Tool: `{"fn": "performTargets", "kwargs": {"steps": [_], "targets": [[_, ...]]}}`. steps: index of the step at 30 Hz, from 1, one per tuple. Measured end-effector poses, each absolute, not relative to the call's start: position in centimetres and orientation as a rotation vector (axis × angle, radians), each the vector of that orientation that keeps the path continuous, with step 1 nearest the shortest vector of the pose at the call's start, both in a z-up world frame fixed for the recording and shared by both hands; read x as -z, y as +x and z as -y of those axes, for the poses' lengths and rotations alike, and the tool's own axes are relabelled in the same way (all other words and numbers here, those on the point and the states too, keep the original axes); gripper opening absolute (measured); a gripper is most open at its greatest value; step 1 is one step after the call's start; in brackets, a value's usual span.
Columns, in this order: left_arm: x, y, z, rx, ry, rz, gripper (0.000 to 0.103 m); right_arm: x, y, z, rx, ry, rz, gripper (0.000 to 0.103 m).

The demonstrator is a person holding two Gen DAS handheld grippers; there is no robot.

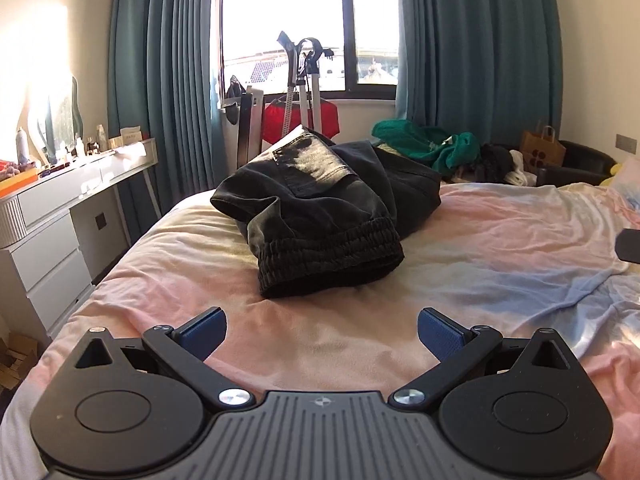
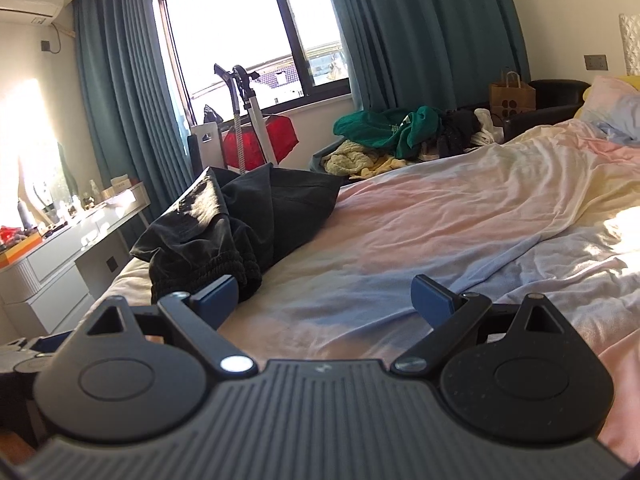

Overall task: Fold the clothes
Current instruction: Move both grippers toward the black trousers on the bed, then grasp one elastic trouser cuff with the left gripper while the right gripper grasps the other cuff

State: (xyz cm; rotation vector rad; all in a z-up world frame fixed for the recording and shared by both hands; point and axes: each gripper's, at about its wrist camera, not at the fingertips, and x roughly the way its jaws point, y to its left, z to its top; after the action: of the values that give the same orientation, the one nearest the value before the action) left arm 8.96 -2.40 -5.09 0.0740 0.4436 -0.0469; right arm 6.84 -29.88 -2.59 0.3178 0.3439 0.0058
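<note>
sunlit bedroom, teal curtains either side of the window, pastel bed point(image 1: 480, 220) filling the foreground. black trousers point(image 1: 320, 216) heaped in a loose crumple on the bed, toward the dresser point(image 1: 60, 216) side, elastic waistband point(image 1: 332, 244) rolled to the near edge of the heap and facing both cameras. left tool point(image 1: 322, 330) low over the sheet, blue pads spread wide, nothing between them, pointing almost straight at the heap, which lies dead ahead and near, not touching. right tool point(image 2: 326, 300) likewise spread and empty, but set further from the dresser: from there the trousers point(image 2: 240, 220) sit ahead and off to the dresser side, just past that tool's dresser-side pad. long axis of the heap seemingly running away from the tools toward the window, though hard to tell through the bunching. left tool probably the nearer and squarer to the waistband; likely first grasp there, right tool needing to swing dresser-ward. more clothes point(image 1: 428, 144) piled beyond the bed, well apart from the trousers.
</note>
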Motion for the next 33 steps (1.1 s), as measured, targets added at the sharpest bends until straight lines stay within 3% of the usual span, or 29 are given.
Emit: {"fn": "performTargets", "kwargs": {"steps": [6, 16, 18, 22, 27, 30, 33], "targets": [[6.9, 15.6, 6.2, 0.045, 0.243, -0.423, 0.102, 3.6, 8.6, 32.4, 0.053, 0.437, -0.384, 0.095], [10.0, 26.8, 11.2, 0.006, 0.271, -0.365, 0.101, 6.4, 12.1, 34.0, 0.107, 0.491, -0.421, 0.095], [10.7, 28.6, 11.3, 0.000, 0.251, -0.385, 0.088, 6.9, 12.8, 34.0, 0.112, 0.483, -0.427, 0.095], [11.4, 29.3, 10.1, -0.041, 0.164, -0.365, 0.073, 7.7, 13.5, 33.9, 0.097, 0.496, -0.446, 0.095], [10.5, 28.6, 8.0, -0.010, 0.053, -0.375, 0.036, 8.2, 13.9, 33.7, 0.074, 0.509, -0.445, 0.095], [8.7, 27.4, 7.3, 0.004, 0.025, -0.389, 0.023, 7.8, 13.5, 33.4, 0.042, 0.502, -0.413, 0.095], [6.1, 25.4, 6.1, 0.026, -0.027, -0.375, 0.019, 7.3, 13.0, 33.2, 0.021, 0.492, -0.372, 0.094]]}}
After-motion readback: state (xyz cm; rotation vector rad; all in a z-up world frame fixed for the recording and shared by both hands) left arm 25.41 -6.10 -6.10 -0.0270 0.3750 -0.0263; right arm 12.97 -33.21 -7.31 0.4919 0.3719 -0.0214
